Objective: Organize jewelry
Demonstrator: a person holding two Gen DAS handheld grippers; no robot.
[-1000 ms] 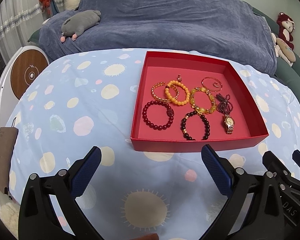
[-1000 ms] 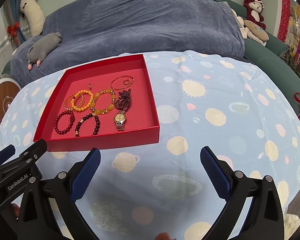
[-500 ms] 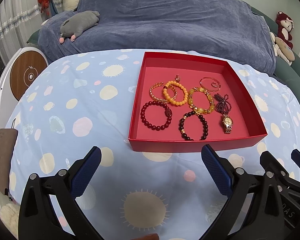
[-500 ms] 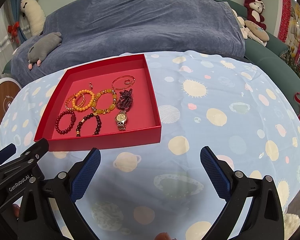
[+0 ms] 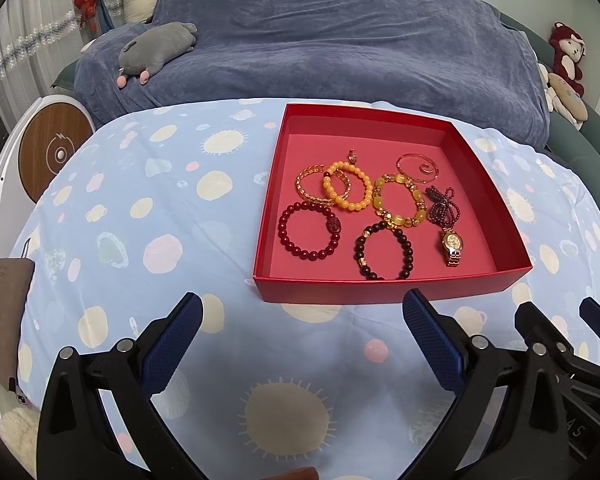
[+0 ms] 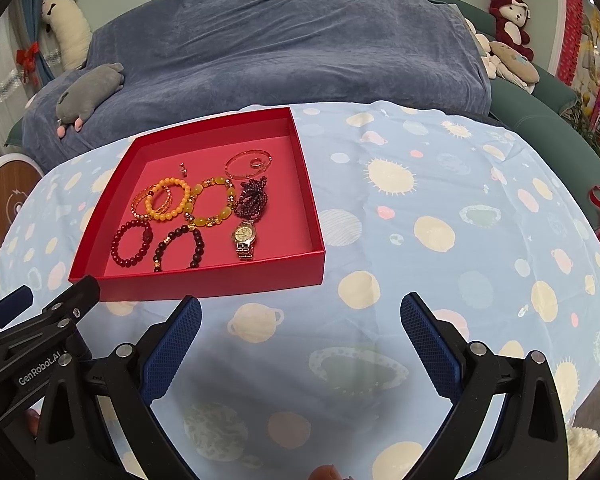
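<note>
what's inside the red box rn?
Inside the red box: wristwatch, five bead bracelets, purple bead strand, thin pink bangle, small charm. The near wall hides the black bracelet's front edge.

Left tongs [image 5: 302,338] and right tongs [image 6: 300,336] are side by side, each spread wide and gripping nothing, blue pads [image 5: 172,346] facing inward.

Matt red cardboard tray [image 5: 384,291], glossy bead bracelets [image 5: 348,191], shiny metal watch [image 5: 452,245], soft printed cloth [image 5: 148,216].
</note>
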